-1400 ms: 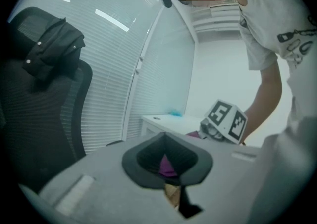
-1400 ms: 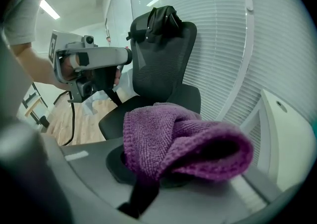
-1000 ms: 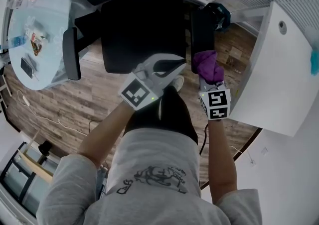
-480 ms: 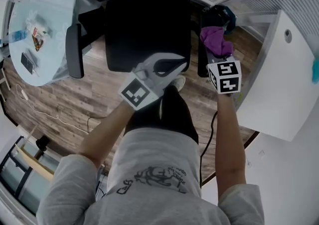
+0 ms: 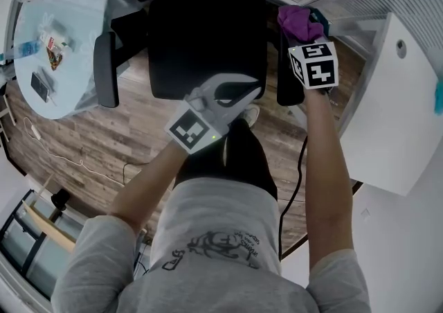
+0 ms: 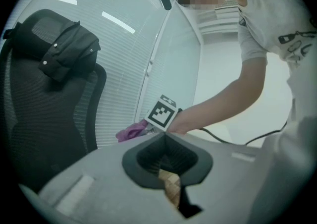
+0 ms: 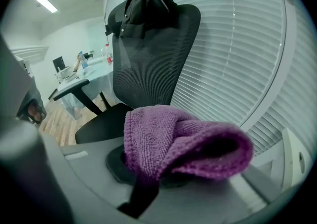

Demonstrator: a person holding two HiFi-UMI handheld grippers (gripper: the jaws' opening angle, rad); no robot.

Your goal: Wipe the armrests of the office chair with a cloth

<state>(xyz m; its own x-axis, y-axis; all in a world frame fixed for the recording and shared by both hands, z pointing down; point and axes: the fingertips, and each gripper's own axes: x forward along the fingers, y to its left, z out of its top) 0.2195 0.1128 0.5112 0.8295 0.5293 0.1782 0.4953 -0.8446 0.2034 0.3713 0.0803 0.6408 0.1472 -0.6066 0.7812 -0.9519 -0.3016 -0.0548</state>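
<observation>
A black office chair (image 5: 208,41) stands in front of me, with a dark jacket (image 7: 148,0) draped over its mesh backrest (image 7: 148,54). My right gripper (image 5: 301,33) is shut on a bunched purple cloth (image 5: 299,21), held over the far end of the chair's right armrest (image 5: 288,91). From these views I cannot tell whether the cloth touches the armrest. The left armrest (image 5: 105,69) is bare. Over the seat's front edge my left gripper (image 5: 242,91) hangs shut and empty. In the left gripper view the cloth (image 6: 131,131) shows beside the right gripper's marker cube (image 6: 162,113).
A round glass table (image 5: 69,90) with a phone (image 5: 39,88) and small items stands at the left. A white cabinet (image 5: 394,111) is close on the right. A black cable (image 5: 294,173) runs down the wooden floor (image 5: 90,145). Window blinds (image 7: 237,44) lie behind the chair.
My right gripper has carried the purple cloth away from me along the right armrest, from its near end to its far end. The left gripper has stayed where it was.
</observation>
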